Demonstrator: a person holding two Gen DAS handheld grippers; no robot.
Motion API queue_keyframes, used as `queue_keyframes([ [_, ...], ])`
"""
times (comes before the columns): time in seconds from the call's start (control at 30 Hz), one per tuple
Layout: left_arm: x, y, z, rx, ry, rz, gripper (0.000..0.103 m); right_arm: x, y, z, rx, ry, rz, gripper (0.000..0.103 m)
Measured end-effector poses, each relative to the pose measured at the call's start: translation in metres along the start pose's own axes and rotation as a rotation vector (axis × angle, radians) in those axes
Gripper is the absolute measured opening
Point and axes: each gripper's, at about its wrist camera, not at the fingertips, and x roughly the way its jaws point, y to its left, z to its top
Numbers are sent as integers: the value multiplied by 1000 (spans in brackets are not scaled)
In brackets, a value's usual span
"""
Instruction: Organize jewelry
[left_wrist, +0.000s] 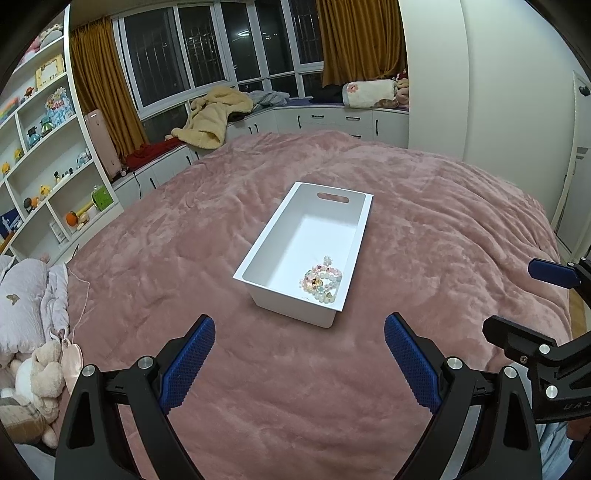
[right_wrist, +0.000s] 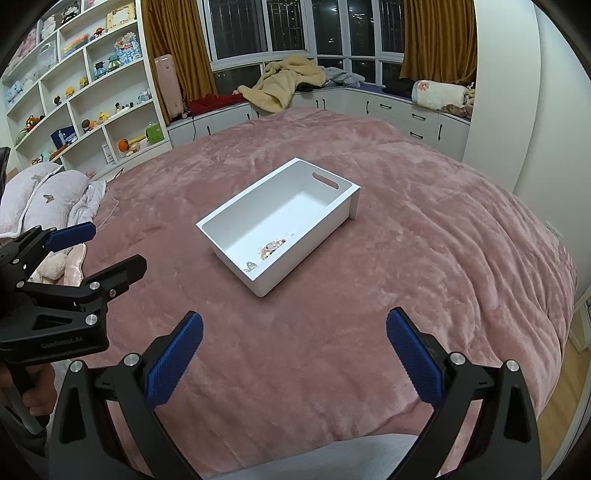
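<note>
A white bin (left_wrist: 295, 254) sits on a pink bed (left_wrist: 184, 240), beaded bracelets (left_wrist: 322, 282) inside its near end. Short of the bin, left hand-held gripper (left_wrist: 299, 339) and right hand-held gripper (right_wrist: 294, 334) hover, fingers apart, holding nothing.

1. A home bedroom: a wide bed (left_wrist: 258, 369) under a pink plush blanket fills the room.
2. White shelves (right_wrist: 92, 103) hold toys and figurines.
3. Mustard curtains (right_wrist: 173, 48) frame dark windows (left_wrist: 207, 48) above a cushioned window seat (right_wrist: 399, 107).
</note>
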Motion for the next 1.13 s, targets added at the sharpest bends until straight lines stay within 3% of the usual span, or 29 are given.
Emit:
queue_keyframes([
  [1.13,5,6,0,7,14,4,94,0,3,1,2,1,8,98],
])
